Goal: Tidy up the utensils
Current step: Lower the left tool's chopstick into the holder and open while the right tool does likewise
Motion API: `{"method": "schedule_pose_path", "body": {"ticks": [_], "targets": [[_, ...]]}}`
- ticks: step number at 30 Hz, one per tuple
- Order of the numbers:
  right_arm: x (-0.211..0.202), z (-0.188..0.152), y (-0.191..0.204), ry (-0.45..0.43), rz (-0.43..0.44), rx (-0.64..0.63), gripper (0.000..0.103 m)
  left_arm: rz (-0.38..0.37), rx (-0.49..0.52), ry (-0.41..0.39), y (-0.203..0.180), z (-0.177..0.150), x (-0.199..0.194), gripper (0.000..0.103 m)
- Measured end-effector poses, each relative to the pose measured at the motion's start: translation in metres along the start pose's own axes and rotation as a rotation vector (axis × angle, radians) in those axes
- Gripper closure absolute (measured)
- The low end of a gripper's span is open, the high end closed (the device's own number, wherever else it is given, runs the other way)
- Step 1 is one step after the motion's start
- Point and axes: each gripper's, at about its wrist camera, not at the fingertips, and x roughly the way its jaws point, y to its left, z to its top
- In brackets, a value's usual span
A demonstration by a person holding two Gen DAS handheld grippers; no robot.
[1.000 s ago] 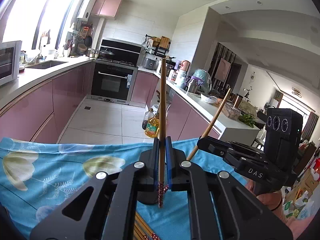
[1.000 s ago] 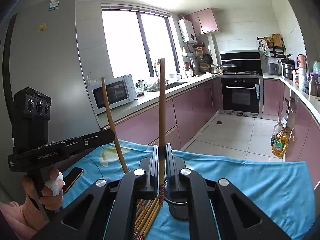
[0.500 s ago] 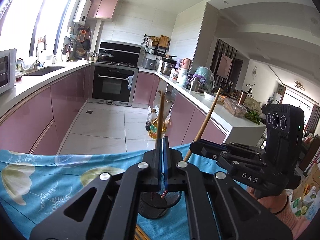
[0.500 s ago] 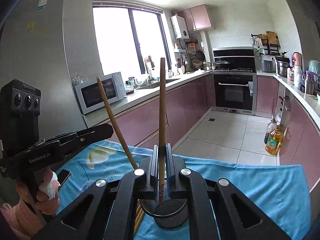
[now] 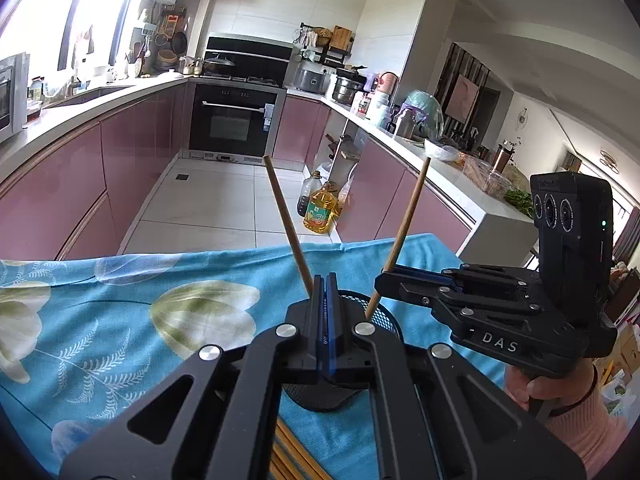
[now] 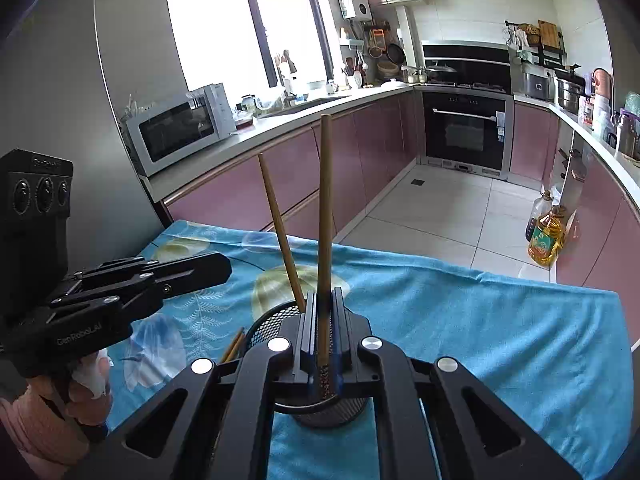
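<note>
While the left gripper (image 5: 326, 292) stands with its fingers pressed together beside a leaning chopstick (image 5: 286, 220), whether it grips the stick is unclear. To its right, the right gripper (image 6: 323, 334) clamps an upright chopstick (image 6: 325, 208) over the mesh holder (image 6: 268, 326) on the blue cloth (image 6: 480, 320). Released off-centre, that stick may catch the rim and tip the light holder, or fall among the loose chopsticks (image 6: 234, 350) beside it.

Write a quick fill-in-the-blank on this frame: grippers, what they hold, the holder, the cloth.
The right gripper has its fingers shut on a ____.
The lower end of what it holds sits inside the black ____ holder.
The left gripper is shut and holds ____.
The tablecloth is ____ with a flower print.
Missing words: chopstick; mesh; nothing; blue.
</note>
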Motion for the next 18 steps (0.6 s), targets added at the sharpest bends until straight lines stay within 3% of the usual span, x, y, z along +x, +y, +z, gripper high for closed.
{"method": "schedule_pose_path", "body": {"ticks": [3,6,8,18], "targets": [[0.007,0.001,-0.003,0.011,-0.015,0.015,0.093,0.004,-0.003,0.005,0.006,-0.003,0.005,0.1],[0.008,0.001,-0.004,-0.006,-0.022,0.027,0.072,0.01,0.0,0.005,0.005,-0.007,0.005,0.098],[0.008,0.001,-0.003,-0.01,-0.015,0.026,0.072,0.012,0.003,0.002,0.005,-0.01,0.005,0.087],[-0.001,-0.006,-0.002,-0.027,0.002,0.041,0.07,0.027,0.022,0.007,0.006,-0.025,0.003,0.074]]}}
